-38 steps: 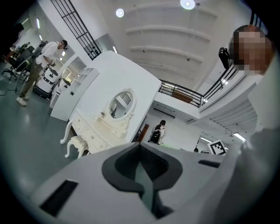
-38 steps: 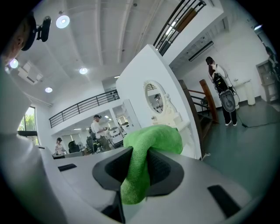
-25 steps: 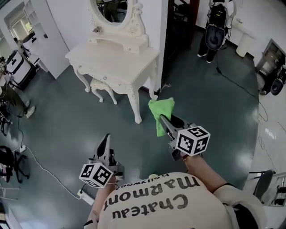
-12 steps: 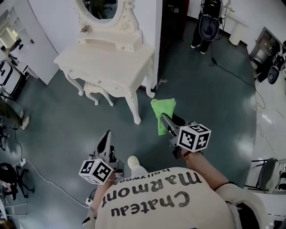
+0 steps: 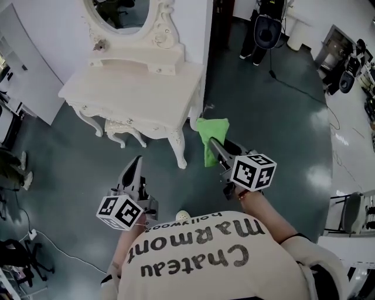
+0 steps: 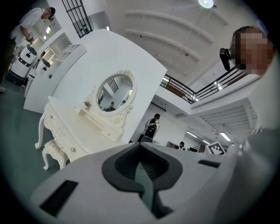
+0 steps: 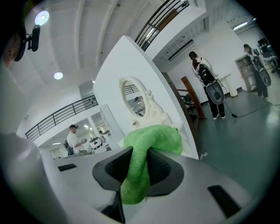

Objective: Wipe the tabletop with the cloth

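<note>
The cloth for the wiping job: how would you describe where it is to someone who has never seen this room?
Find the cream-white carved dressing table with the oval mirror. Just off its nearest corner, held up in the air, the right tongs pinch a bright green towelling cloth. It is the only vivid green thing there, and the left tongs hold nothing.

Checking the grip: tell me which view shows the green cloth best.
The right gripper view: the green cloth fills mid-frame, pinched between the fingers of the right gripper. The head view shows it small, hanging from that gripper. The left gripper view shows none of it.
</note>
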`<state>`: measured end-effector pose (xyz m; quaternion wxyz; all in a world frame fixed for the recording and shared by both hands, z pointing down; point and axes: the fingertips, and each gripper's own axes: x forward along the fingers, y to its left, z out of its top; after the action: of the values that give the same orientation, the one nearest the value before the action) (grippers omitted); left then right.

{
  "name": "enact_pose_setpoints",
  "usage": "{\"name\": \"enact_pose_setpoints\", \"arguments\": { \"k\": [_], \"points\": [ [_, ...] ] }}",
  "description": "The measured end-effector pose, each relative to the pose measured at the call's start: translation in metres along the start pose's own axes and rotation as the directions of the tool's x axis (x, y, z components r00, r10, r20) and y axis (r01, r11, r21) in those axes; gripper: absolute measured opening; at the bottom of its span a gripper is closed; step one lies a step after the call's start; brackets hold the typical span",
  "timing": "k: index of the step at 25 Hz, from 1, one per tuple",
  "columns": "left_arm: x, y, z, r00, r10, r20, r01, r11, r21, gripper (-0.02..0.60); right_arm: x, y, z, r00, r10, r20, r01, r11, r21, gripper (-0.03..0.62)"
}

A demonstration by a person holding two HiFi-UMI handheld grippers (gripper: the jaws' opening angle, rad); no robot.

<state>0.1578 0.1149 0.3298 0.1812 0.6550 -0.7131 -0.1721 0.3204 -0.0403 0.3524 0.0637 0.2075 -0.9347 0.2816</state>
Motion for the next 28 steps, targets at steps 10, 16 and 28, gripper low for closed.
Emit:
{"name": "enact_pose_setpoints", "arguments": {
  "k": [10, 16, 28],
  "points": [
    [0.012, 0.055, 0.036, 0.999, -0.045, 0.007, 0.045, 0.999, -0.002, 0.006, 0.06, 0.03, -0.001, 1.0, -0.017, 0.017, 0.016, 1.0, 0.018, 0.106],
    [0.009, 0.077, 0.022, 0.999, -0.026, -0.027, 0.025, 0.998, -0.053, 0.006, 0.072, 0.024, -0.018, 0.998, -0.055, -0.034, 0.058, 0.994, 0.093, 0.106],
    [0.011, 0.128, 0.023, 0.996, 0.09, -0.007, -0.09, 0.99, -0.112, 0.006, 0.137, 0.019, -0.033, 0.99, -0.002, -0.142, 0.007, 0.999, 0.035, 0.106]
  ]
}}
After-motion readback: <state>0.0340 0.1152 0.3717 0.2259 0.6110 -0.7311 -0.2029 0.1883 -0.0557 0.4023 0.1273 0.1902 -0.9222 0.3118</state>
